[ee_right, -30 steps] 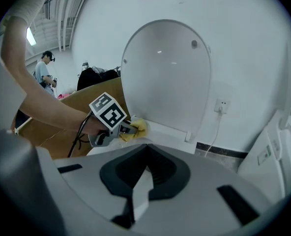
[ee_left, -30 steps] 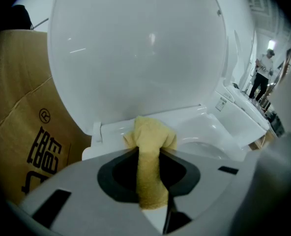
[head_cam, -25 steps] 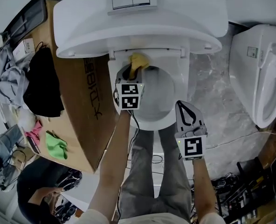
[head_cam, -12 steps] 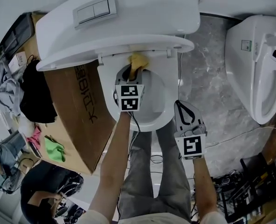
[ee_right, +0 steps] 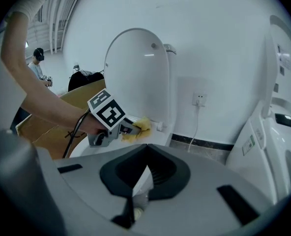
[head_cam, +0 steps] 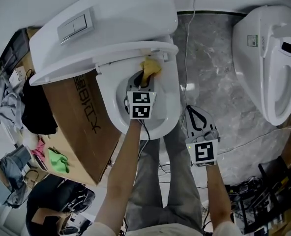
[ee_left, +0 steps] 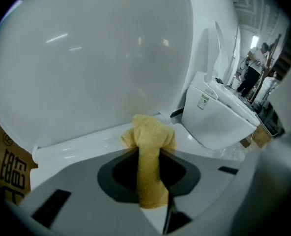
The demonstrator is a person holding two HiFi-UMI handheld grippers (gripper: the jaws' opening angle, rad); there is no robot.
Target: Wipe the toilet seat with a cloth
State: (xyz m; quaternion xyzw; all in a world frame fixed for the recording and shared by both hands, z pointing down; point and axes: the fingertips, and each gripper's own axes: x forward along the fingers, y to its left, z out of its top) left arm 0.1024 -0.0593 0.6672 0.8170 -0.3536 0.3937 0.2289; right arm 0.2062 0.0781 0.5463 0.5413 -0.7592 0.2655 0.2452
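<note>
The white toilet stands with its lid (head_cam: pixel 106 23) raised and its seat (head_cam: pixel 170 100) down. My left gripper (head_cam: pixel 144 77) reaches over the bowl and is shut on a yellow cloth (head_cam: pixel 151 67), whose bunched end presses on the seat's rear right part near the hinge. In the left gripper view the cloth (ee_left: pixel 148 151) runs up between the jaws to the seat's back edge under the lid (ee_left: pixel 96 58). My right gripper (head_cam: pixel 193 114) hangs off the seat's front right, above the floor, shut with nothing in it. The right gripper view shows the left gripper (ee_right: pixel 111 118) and the cloth (ee_right: pixel 139 127).
A cardboard box (head_cam: pixel 81 112) with dark clothes (head_cam: pixel 37 104) and a green rag (head_cam: pixel 59 159) lies left of the toilet. A second toilet (head_cam: pixel 268 58) stands to the right across marble floor (head_cam: pixel 209 68). A cord (head_cam: pixel 187 33) hangs behind; cables (head_cam: pixel 244 191) lie lower right.
My left gripper has carried the cloth rightward along the seat's rear, from the back centre toward the right hinge. The head view has swung, and the right gripper has hardly moved.
</note>
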